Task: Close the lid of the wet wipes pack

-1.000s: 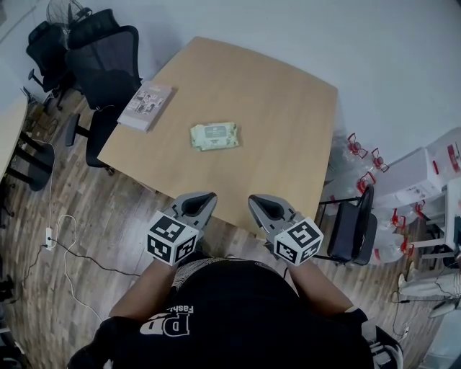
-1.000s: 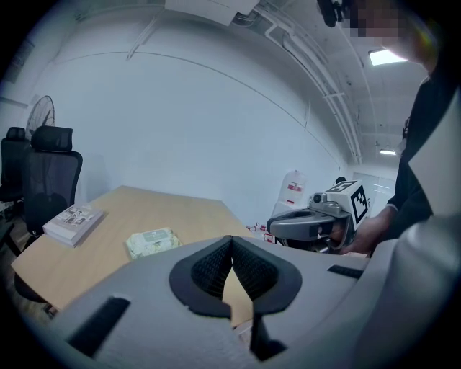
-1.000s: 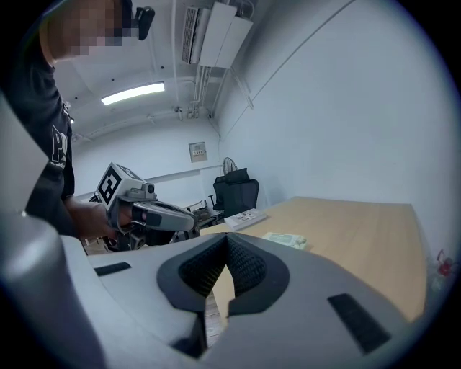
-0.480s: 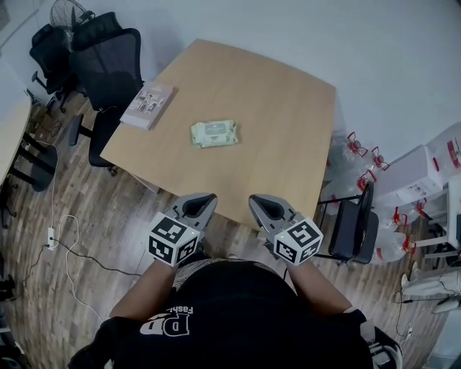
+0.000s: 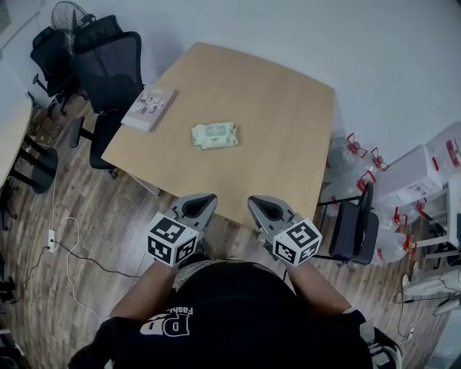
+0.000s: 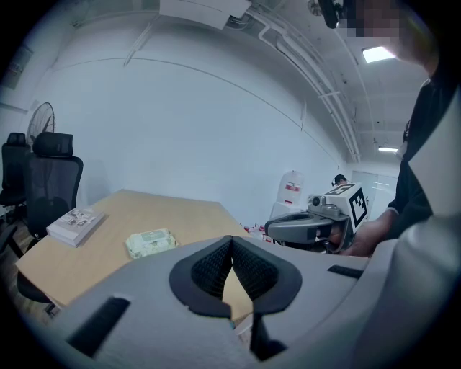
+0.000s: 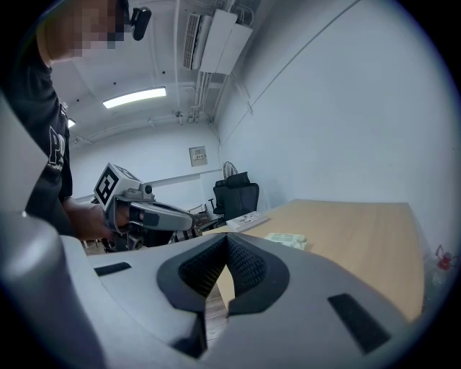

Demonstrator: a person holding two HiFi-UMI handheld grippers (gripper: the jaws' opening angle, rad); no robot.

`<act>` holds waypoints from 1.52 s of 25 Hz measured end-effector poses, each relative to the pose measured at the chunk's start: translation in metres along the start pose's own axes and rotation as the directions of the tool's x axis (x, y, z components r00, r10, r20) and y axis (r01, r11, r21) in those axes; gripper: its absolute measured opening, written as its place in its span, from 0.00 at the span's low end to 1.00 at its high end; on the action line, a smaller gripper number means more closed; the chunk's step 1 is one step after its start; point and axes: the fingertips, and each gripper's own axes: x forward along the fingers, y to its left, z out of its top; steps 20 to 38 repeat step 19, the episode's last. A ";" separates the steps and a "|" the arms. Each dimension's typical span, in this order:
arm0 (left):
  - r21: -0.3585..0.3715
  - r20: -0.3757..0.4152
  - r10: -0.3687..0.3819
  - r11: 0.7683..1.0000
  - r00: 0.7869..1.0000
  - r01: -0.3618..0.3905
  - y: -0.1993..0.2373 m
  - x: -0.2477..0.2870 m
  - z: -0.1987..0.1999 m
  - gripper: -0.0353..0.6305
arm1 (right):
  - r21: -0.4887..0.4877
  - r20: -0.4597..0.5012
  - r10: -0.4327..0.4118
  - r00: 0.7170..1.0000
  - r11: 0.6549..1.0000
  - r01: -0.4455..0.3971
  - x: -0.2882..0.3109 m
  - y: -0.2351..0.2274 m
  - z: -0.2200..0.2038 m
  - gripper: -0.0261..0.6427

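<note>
Tabletop scene seen from above, with both grippers held short of the work surface. Wet wipes pack: pale green, lying flat near the middle of the wooden table, its lid panel facing up; whether the lid is fully pressed down is too small to tell. Book: lying flat near the table's left edge, apart from the pack.

Left gripper: held just off the near edge of the table, well apart from the pack and pointing toward it. In the left gripper view its two ribbed pads meet at the tips, with nothing between them. Right gripper: held beside the left one, likewise at the near table edge and well apart from the pack. In the right gripper view its jaws are pressed together and grasp nothing. Each gripper carries its marker cube on the end nearer the person, and each shows in the other's view, gripped by a hand.

Surroundings: black office chairs and a fan beyond the table's left corner; another black chair to the right; a white cable lying on the wood-plank floor.
</note>
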 end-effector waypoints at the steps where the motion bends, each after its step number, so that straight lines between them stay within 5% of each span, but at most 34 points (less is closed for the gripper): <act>1: -0.001 0.001 0.002 1.000 1.000 -0.002 0.001 -0.001 0.000 0.08 | 0.000 -0.001 0.000 1.000 1.000 0.000 0.001 0.000 0.000 0.05; 38: 0.005 -0.005 0.009 1.000 1.000 -0.009 0.007 -0.005 -0.004 0.08 | -0.002 -0.011 0.005 1.000 1.000 -0.005 0.004 0.004 -0.004 0.05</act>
